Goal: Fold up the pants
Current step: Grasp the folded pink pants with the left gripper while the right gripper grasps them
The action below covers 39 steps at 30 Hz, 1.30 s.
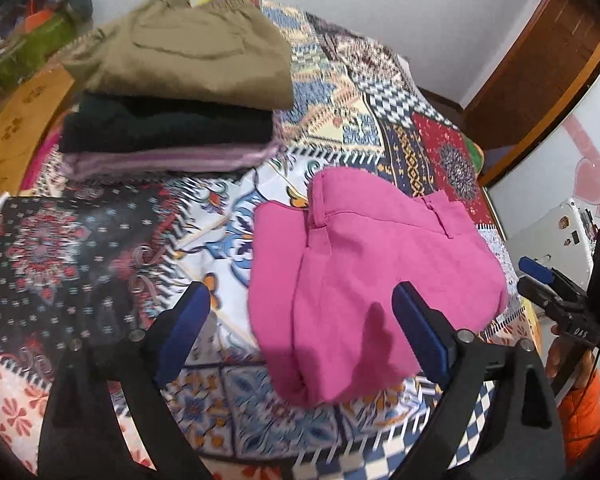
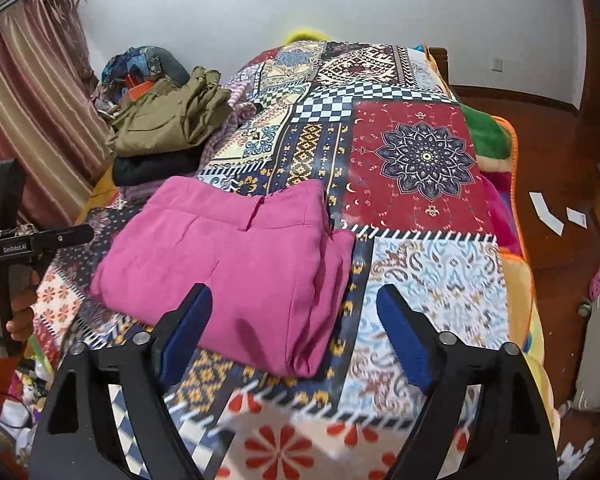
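From the left wrist view we see our left claw (image 1: 300, 304) with its jaws wide apart and nothing between the blue pads (image 1: 418, 322); the pink pants (image 1: 364, 280) lie folded on the patchwork bedspread (image 1: 100, 248) just beyond the right finger, not gripped; far left sits a stack of folded clothes (image 1: 172, 120), olive on top, black beneath, lilac at the bottom; at the right edge the right claw (image 1: 540, 280) shows, held by a hand with an orange sleeve (image 1: 580, 412)

From the right wrist view our right claw (image 2: 292, 312) likewise stands apart and empty; the pants (image 2: 236, 264) lie flat on the bedspread (image 2: 420, 272) near the left finger, waistband on the far side; the clothes stack (image 2: 168, 132) is far left by a striped curtain (image 2: 32, 112); the left claw's handle (image 2: 8, 240) shows at the left edge
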Motion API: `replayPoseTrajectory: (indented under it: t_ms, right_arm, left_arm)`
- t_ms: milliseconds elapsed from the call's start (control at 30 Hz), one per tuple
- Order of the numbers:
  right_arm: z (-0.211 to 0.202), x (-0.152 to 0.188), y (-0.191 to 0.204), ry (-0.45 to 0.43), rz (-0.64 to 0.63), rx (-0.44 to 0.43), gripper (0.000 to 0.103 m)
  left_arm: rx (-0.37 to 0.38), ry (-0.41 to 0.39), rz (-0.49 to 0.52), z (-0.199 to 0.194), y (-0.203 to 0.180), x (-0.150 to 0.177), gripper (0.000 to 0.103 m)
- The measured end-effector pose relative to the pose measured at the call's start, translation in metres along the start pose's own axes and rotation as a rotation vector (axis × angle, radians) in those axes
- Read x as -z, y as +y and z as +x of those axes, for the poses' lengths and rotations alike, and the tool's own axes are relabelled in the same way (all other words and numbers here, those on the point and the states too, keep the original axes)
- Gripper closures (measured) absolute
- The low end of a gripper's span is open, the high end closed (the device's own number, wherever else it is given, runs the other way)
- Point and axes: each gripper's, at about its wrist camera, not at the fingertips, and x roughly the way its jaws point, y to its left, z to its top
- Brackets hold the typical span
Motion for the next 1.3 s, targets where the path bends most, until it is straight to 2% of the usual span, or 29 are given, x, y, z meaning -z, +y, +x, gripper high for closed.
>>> replayPoseTrajectory:
  t_ms: [100,233,400,600,667,700,767,833,933,1067,1133,1233,1300]
  right_arm:
    - [0.018,0.001,-0.002,0.048,0.003,-0.01,0.021]
    - [0.036,0.003,-0.008,0.096,0.025,-0.039,0.02]
    - [0.049,0.005,-0.018,0.148,0.073,-0.1,0.018]
    - [0.057,0.006,-0.02,0.167,0.078,-0.138,0.016]
    - [0.059,0.005,-0.019,0.167,0.087,-0.157,0.018]
    - [0.061,0.005,-0.018,0.17,0.088,-0.17,0.023]
    - [0.063,0.003,-0.017,0.172,0.097,-0.201,0.035]
    - [0.064,0.003,-0.017,0.169,0.106,-0.218,0.041]
    - [0.062,0.003,-0.014,0.155,0.101,-0.225,0.051]
    - [0.057,0.001,-0.004,0.119,0.046,-0.183,0.061]
    - [0.054,-0.001,0.003,0.102,0.013,-0.155,0.065]
    - [0.047,-0.004,0.01,0.073,-0.029,-0.122,0.072]
    - [0.039,-0.007,0.013,0.046,-0.042,-0.109,0.076]
  left_arm:
    - [0.01,0.051,0.006,0.021,-0.003,-0.002,0.01]
    - [-0.035,0.106,0.028,0.043,-0.002,-0.002,0.01]
    - [-0.011,0.154,0.004,0.061,0.004,0.003,0.002]
    - [0.029,0.186,-0.013,0.069,0.008,-0.001,0.0]
    - [0.042,0.185,-0.014,0.07,0.008,-0.003,0.001]
    - [0.046,0.183,-0.009,0.07,0.007,-0.003,0.002]
    - [0.057,0.169,0.01,0.068,0.003,-0.004,0.012]
    - [0.071,0.16,0.03,0.066,-0.002,-0.005,0.026]
    - [0.091,0.156,0.044,0.064,-0.006,-0.006,0.039]
    - [0.11,0.156,0.039,0.062,-0.01,-0.005,0.054]
    - [0.109,0.149,0.034,0.06,-0.013,-0.004,0.068]
    - [0.099,0.132,0.053,0.057,-0.022,-0.003,0.084]
    - [0.093,0.108,0.083,0.052,-0.03,-0.002,0.088]
